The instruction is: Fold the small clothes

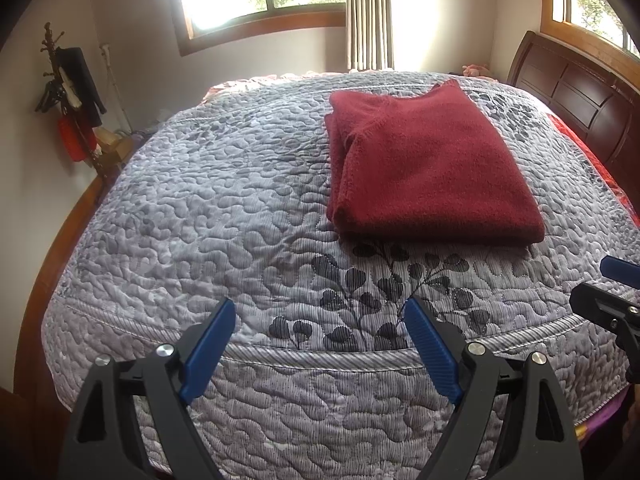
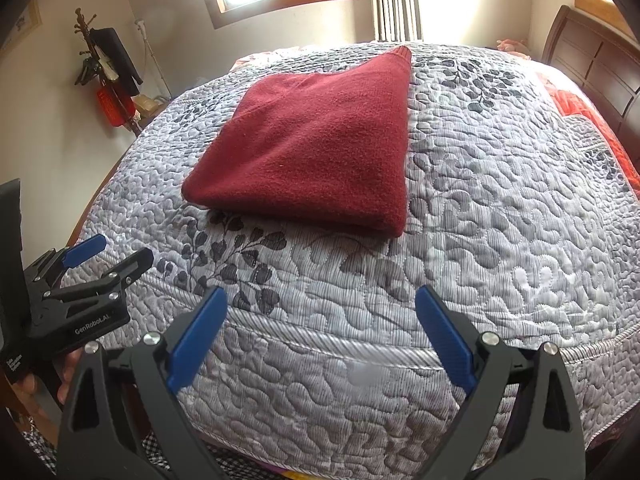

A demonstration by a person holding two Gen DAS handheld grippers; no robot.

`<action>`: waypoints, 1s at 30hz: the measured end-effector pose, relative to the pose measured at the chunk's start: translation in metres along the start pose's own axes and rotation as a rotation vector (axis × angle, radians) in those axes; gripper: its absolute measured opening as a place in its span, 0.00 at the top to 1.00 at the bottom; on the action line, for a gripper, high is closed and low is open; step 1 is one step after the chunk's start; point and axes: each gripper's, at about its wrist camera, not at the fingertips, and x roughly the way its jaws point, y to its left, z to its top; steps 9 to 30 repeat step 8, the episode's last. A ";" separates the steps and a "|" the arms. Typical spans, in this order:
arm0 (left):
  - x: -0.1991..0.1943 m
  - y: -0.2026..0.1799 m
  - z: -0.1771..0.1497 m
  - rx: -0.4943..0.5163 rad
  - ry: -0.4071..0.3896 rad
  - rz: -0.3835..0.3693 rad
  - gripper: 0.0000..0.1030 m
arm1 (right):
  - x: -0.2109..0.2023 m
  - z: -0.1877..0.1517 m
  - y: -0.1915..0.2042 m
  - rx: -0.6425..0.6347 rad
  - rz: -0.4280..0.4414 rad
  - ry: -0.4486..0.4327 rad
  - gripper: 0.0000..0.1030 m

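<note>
Your red sweater (image 1: 424,168) lies folded into a neat rectangle on the grey quilt (image 1: 224,216) of the bed, toward the far half, its thick folded edge facing you and the ribbed neck at the far end. Nothing touches it. Your left gripper (image 1: 320,316) hangs over the quilt's near edge, well short of the sweater, jaws spread wide and empty. Your right gripper (image 2: 320,304) sits just beside it at the same edge, also wide open with nothing between its blue pads (image 2: 444,336). A dark wooden headboard (image 1: 580,96) stands off to the right.
</note>
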 end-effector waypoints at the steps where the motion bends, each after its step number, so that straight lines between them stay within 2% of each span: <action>1: 0.000 0.000 0.000 0.002 0.001 0.000 0.16 | 0.000 0.000 -0.001 0.005 0.001 0.002 0.08; 7: 0.003 0.000 -0.001 0.001 0.008 -0.003 0.15 | 0.004 -0.001 -0.002 0.005 -0.022 0.016 0.08; 30: 0.003 0.000 -0.001 0.002 0.008 -0.002 0.15 | 0.004 -0.001 -0.002 0.006 -0.019 0.019 0.08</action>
